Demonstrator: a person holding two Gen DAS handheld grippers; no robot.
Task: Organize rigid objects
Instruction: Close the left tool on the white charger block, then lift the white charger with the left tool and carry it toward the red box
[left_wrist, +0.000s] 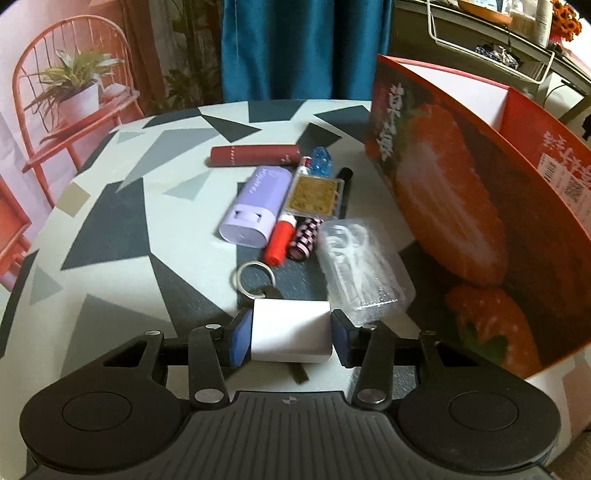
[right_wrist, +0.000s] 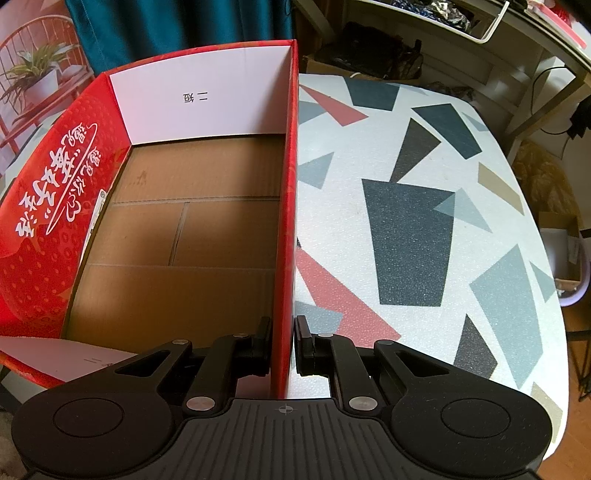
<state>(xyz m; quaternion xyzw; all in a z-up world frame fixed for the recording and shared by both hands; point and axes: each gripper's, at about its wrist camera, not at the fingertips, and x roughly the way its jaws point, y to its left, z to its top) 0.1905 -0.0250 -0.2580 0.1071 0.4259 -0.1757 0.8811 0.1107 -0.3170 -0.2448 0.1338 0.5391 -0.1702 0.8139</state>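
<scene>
Covering table (right_wrist: 406, 229), geometric-patterned cloth

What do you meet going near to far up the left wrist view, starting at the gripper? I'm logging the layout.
Left gripper clamping the white block → key ring → red cylinder → gold tile → dark red tube.

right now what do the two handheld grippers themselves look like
Both are matte black plastic: a ribbed grey-black centre plate with a small crosshair mark, round discs either side, and linkage bars with silver rivets. The left gripper has blue pads on its fingers; the right gripper has black fingers. No cables or sleeves show.
</scene>
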